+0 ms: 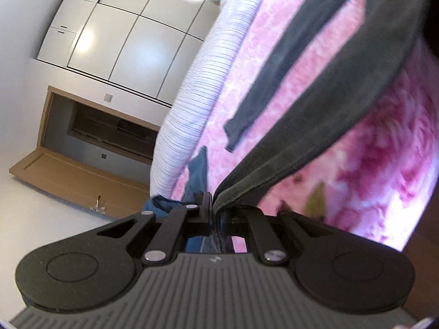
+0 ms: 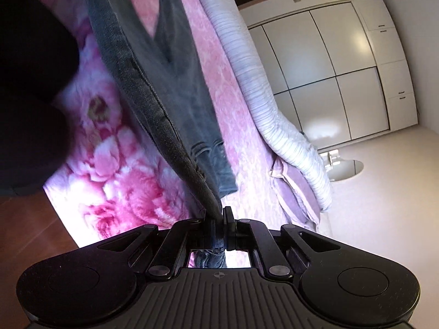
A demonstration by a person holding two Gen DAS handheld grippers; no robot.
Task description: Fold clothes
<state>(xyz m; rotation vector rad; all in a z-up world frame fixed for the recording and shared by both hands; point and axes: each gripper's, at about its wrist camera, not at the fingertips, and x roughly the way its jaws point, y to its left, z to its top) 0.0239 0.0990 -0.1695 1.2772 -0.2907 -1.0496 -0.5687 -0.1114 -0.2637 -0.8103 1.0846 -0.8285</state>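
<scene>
The left gripper (image 1: 212, 205), a black two-finger tool, has its jaws closed on the edge of a dark grey denim pair of jeans (image 1: 315, 126). From the pinch the thick band of the garment runs up and away to the right, raised above the bed. One leg of the jeans hangs free, its hem end showing against the pink floral bedspread (image 1: 384, 178) beyond it.

The right gripper (image 2: 219, 215) is likewise clamped on the same grey jeans (image 2: 153, 104), with a fold of denim squeezed between its jaws and a little cloth showing behind them. The stitched band stretches from this pinch up and to the left, and a leg with faded, worn patches near the knee hangs beside it over the bedspread (image 2: 115, 164).

Along the far side of the bed lies a long roll of white striped bedding (image 1: 192, 104), seen also in the right wrist view (image 2: 274, 109), with a lilac pillow (image 2: 293, 189) just beside its end. A blue garment (image 1: 197, 175) lies near the left gripper on the bed. White cupboard doors (image 1: 123, 33) line the wall, and a wooden door (image 1: 68, 175) stands open beside them.
</scene>
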